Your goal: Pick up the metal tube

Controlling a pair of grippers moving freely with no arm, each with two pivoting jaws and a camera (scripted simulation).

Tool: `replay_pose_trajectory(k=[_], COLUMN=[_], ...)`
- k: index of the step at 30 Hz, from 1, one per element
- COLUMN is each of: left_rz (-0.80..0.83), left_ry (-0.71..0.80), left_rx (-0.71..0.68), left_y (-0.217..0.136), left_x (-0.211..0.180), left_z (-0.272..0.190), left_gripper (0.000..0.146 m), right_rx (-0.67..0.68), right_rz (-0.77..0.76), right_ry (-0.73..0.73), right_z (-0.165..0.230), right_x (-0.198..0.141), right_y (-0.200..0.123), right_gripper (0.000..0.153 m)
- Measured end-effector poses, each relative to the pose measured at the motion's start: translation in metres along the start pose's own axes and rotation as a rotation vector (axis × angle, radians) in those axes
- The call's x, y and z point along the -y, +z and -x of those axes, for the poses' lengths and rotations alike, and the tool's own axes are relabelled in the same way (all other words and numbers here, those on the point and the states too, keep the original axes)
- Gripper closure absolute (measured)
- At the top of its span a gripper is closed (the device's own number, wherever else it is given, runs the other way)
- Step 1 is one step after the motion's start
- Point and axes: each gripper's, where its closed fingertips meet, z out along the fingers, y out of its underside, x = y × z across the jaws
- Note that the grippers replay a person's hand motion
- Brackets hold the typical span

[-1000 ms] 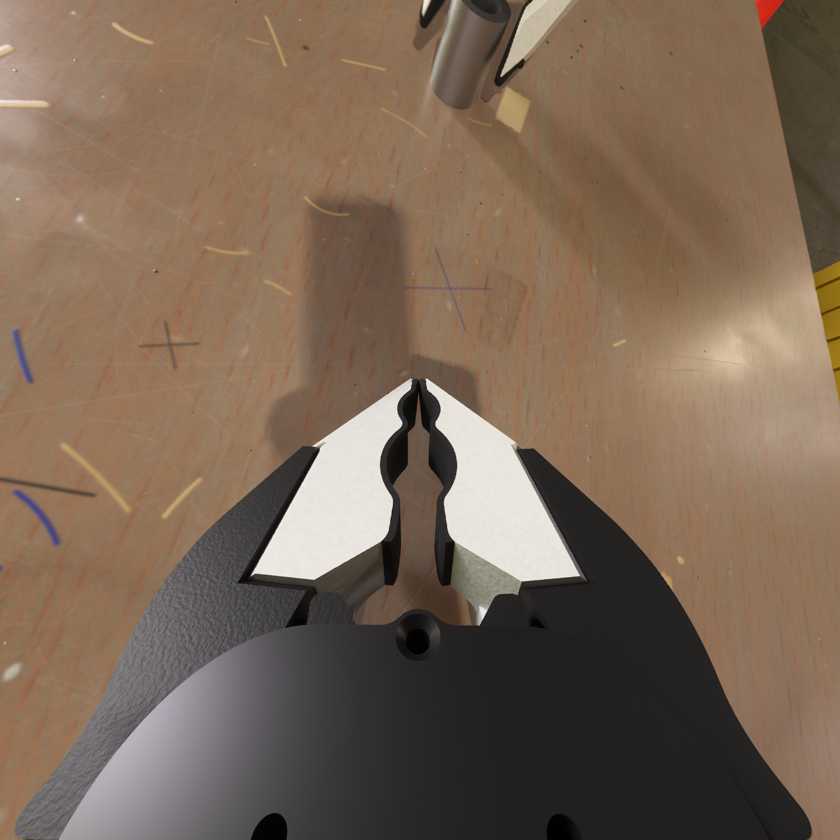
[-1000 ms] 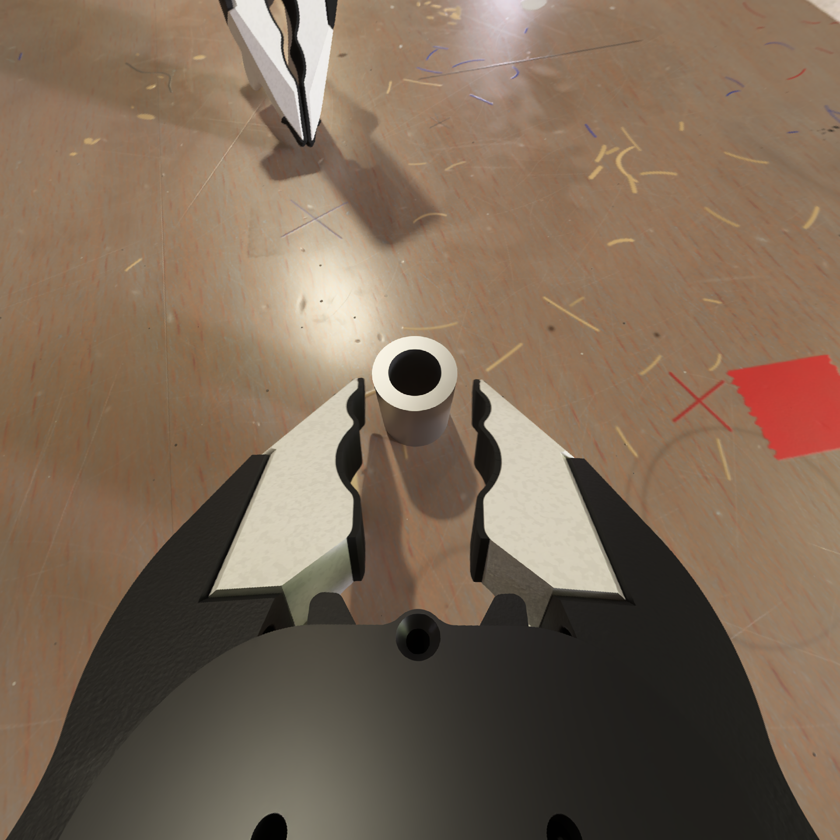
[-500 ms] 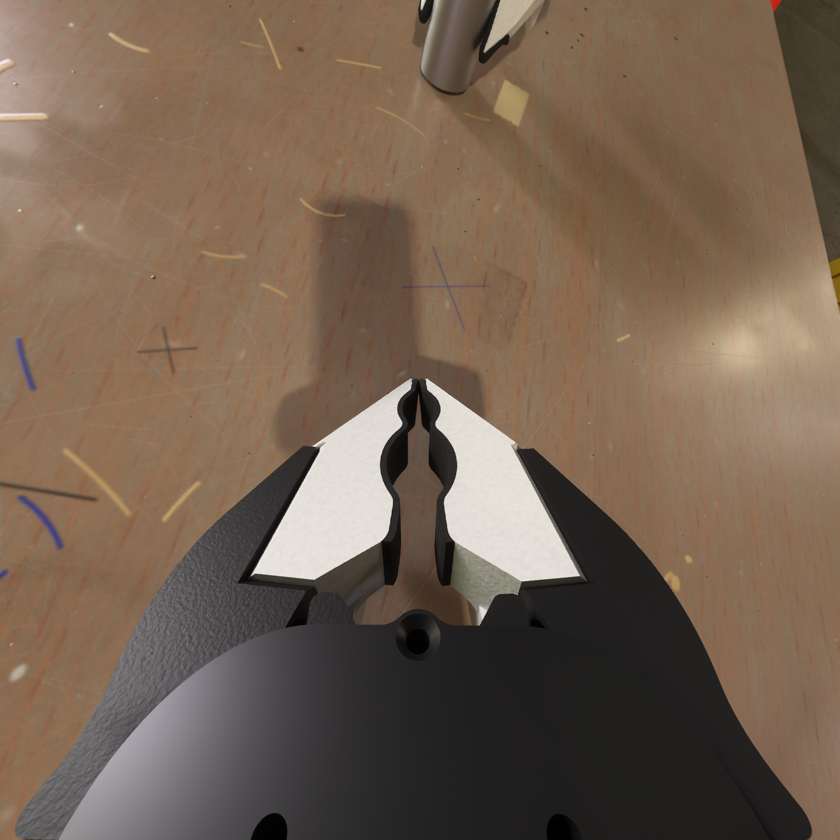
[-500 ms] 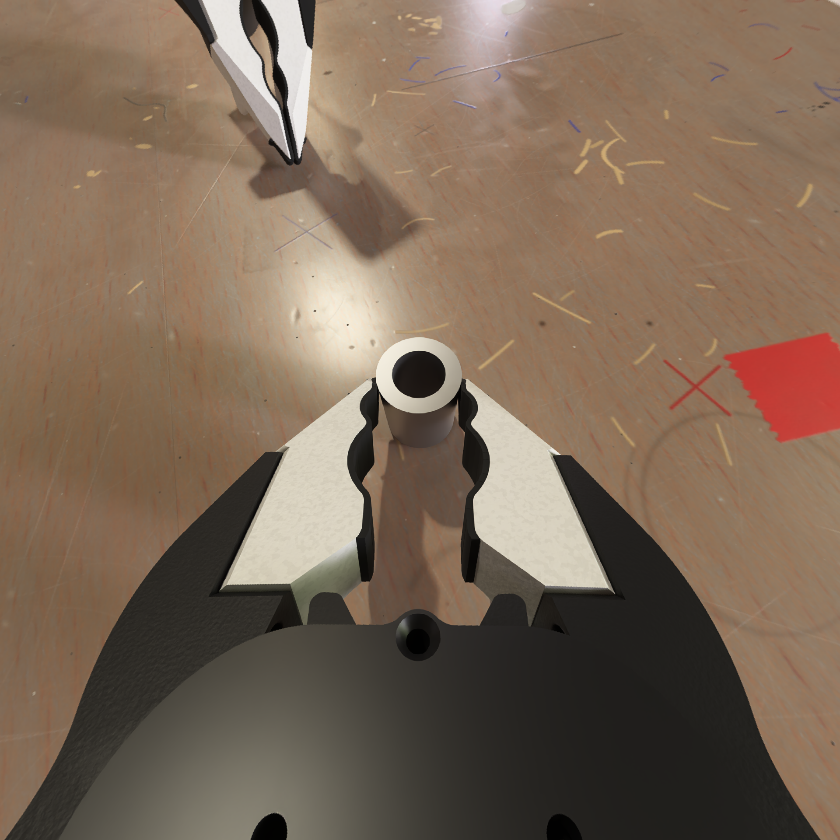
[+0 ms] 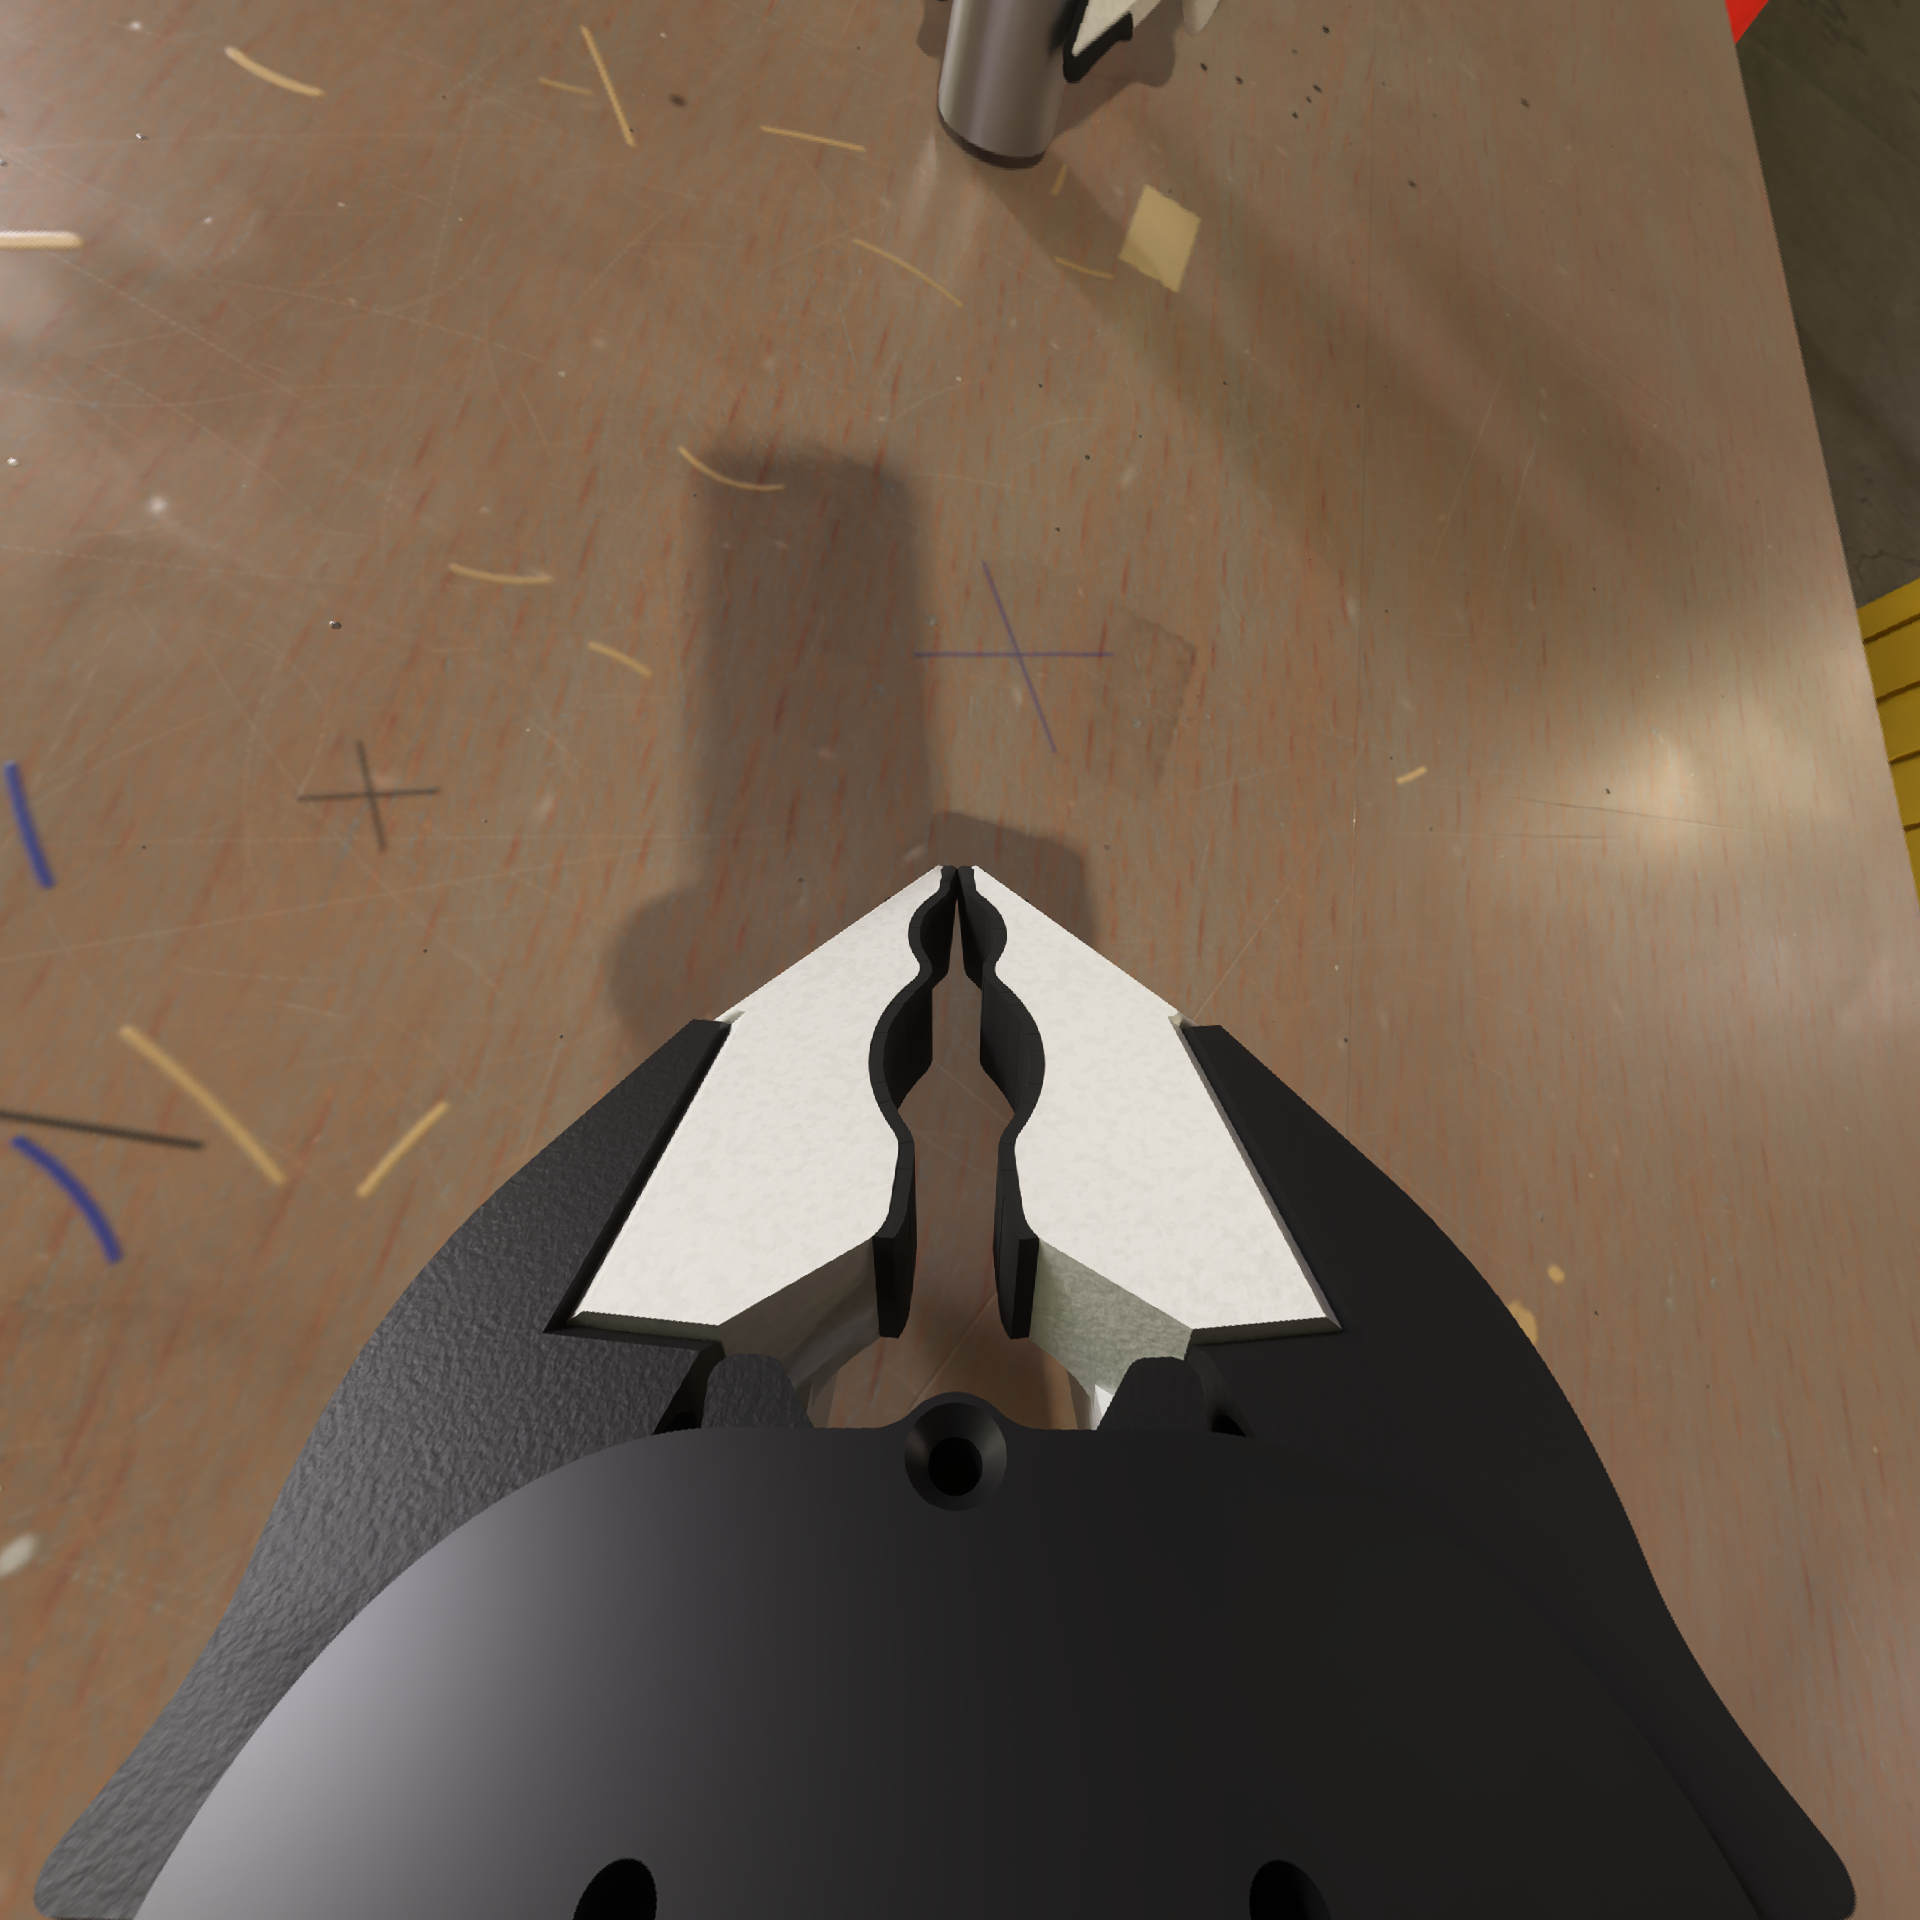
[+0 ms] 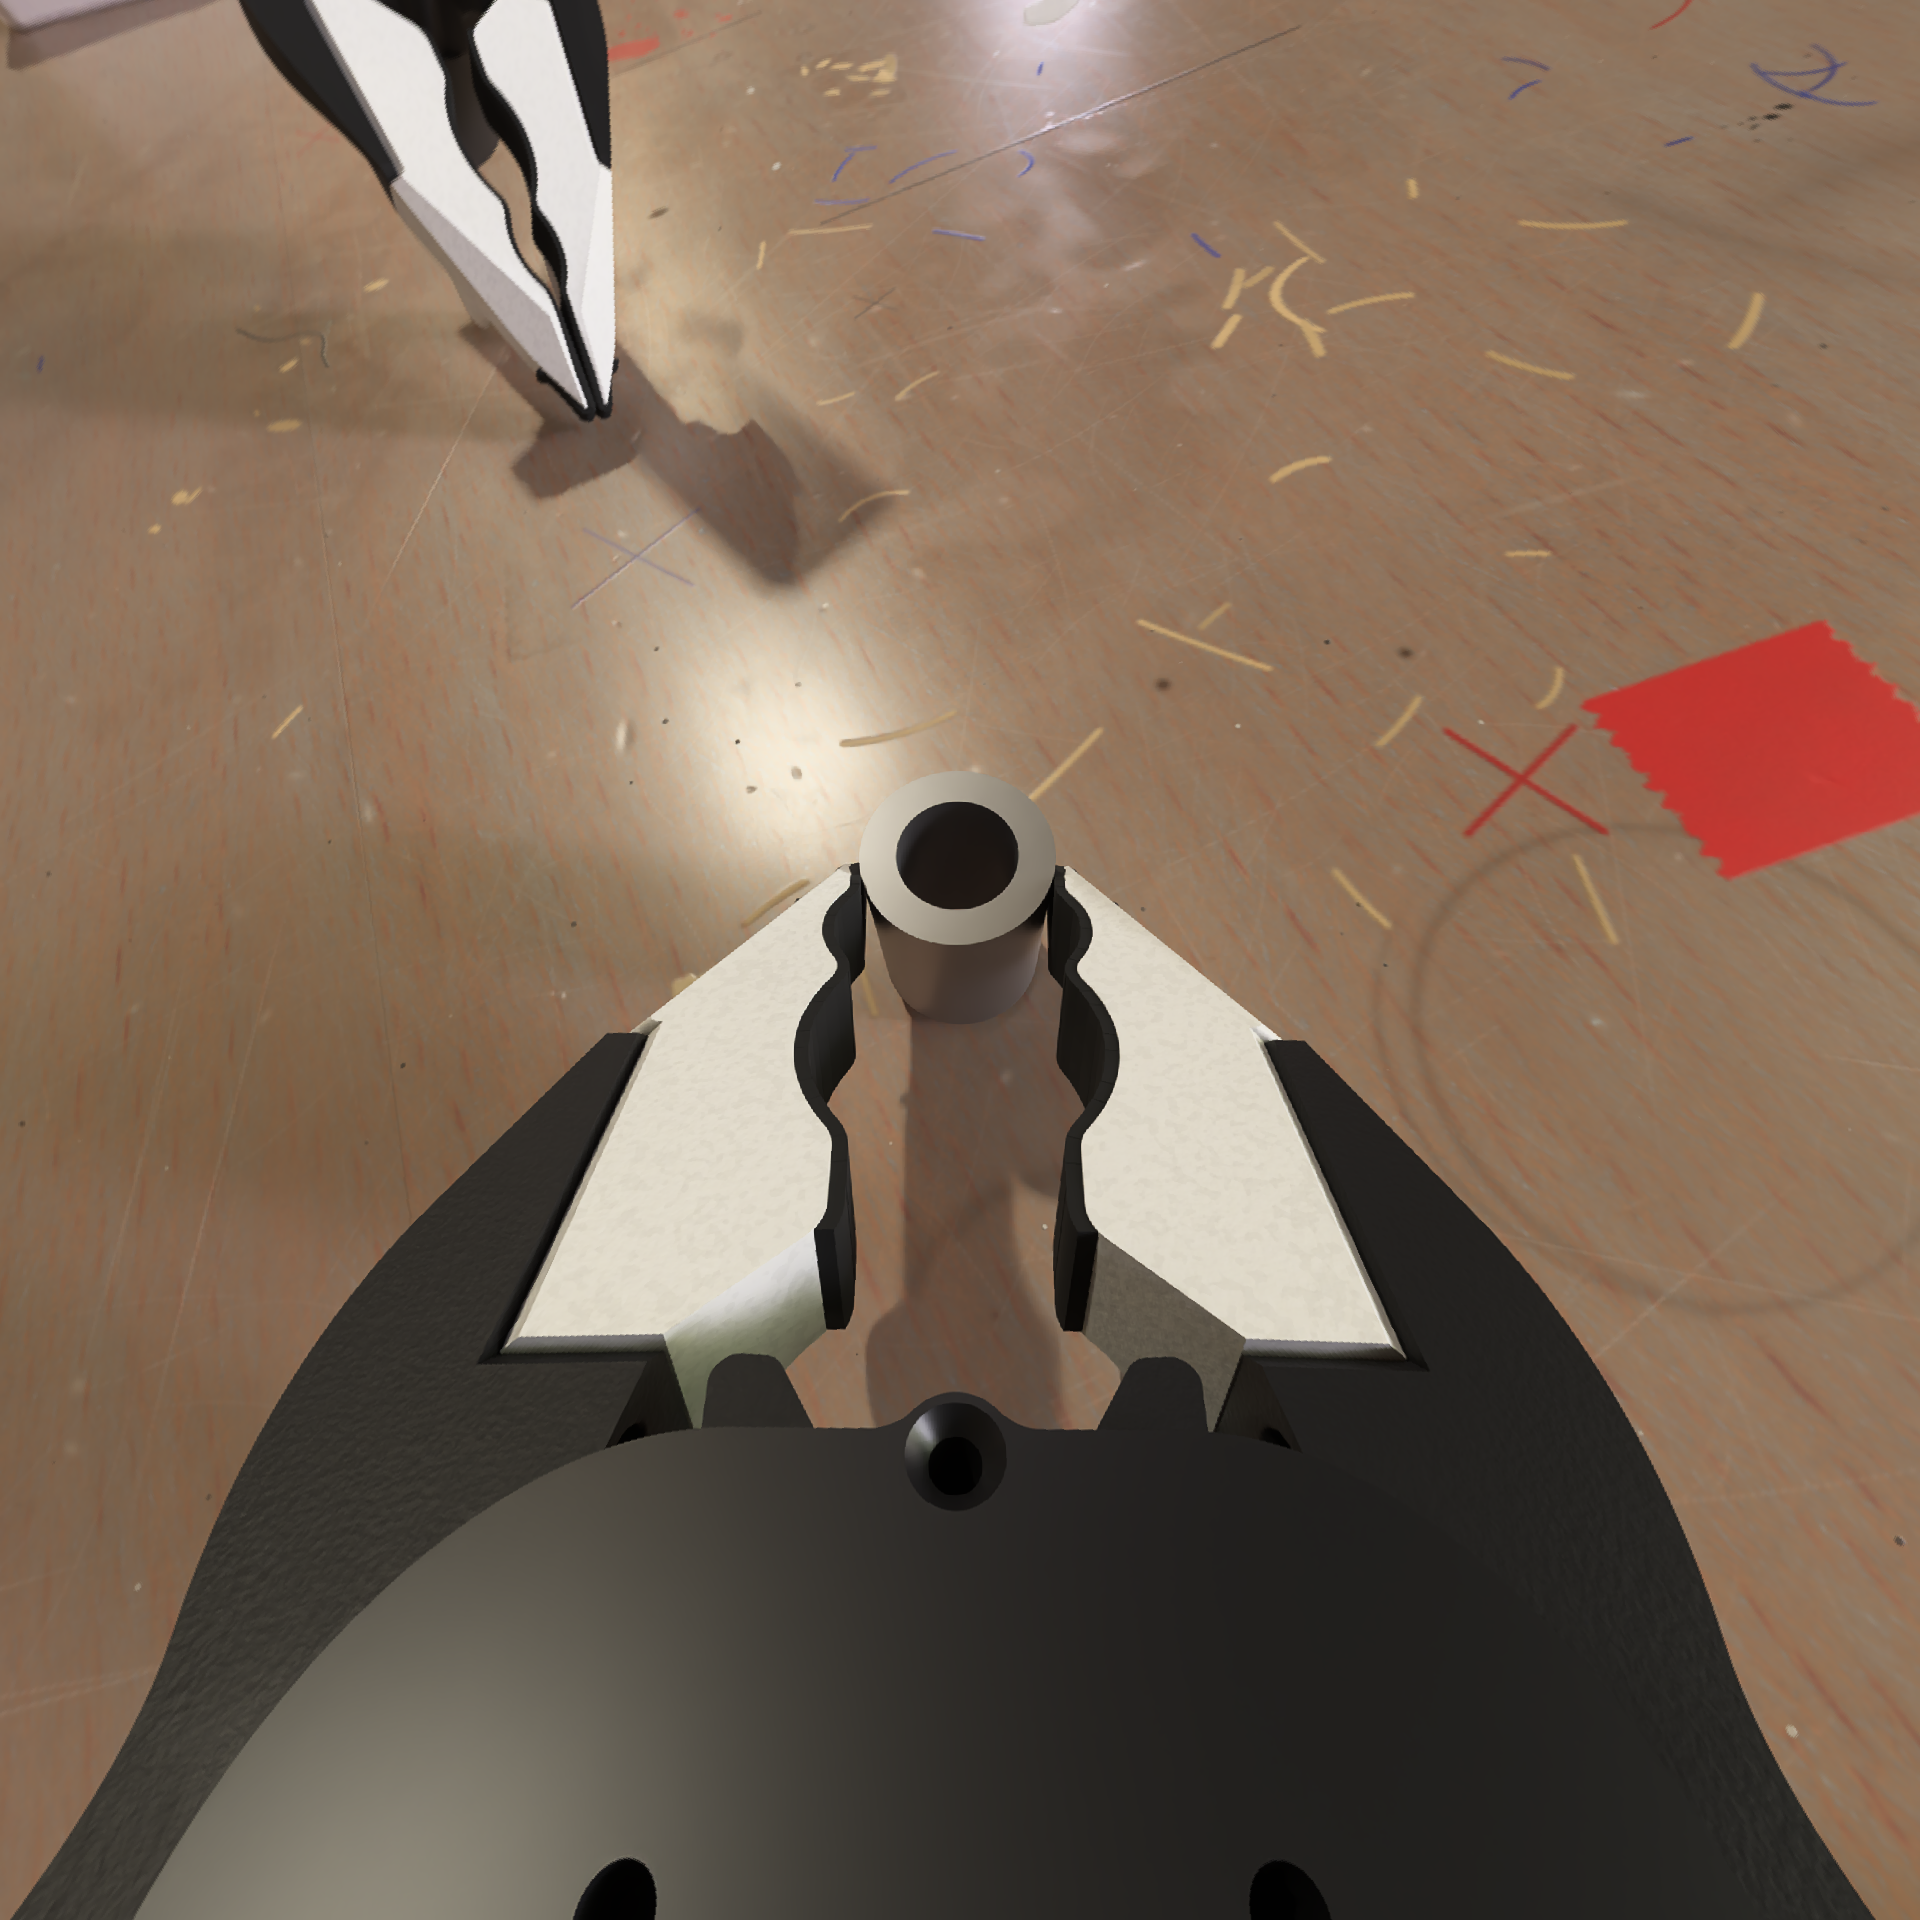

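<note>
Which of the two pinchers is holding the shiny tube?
The right gripper. Its fingertips press both sides of the upright metal tube. The left gripper is pinched shut on nothing, off to the side above the wooden table.

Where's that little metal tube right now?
In the right wrist view the metal tube stands upright at centre, clamped between the fingertips of the right hand-held gripper, with the red tape patch off to its right on the wooden table.
</note>
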Motion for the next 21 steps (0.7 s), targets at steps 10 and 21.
replay_pose_trajectory(k=[10, 21], left_rz=[0.005, 0.008], left_ry=[-0.008, -0.007], left_rx=[-0.018, -0.021], left_y=[0.0004, 0.0004], left_x=[-0.0006, -0.0009], left_z=[-0.0012, -0.0015], left_gripper=[0.146, 0.146], right_rx=[0.003, 0.071], right_rz=[-0.028, -0.046], right_ry=[0.103, 0.230], right_z=[-0.0090, -0.0068], right_x=[0.0023, 0.0025], right_y=[-0.0025, -0.0032], right_gripper=[0.118, 0.118])
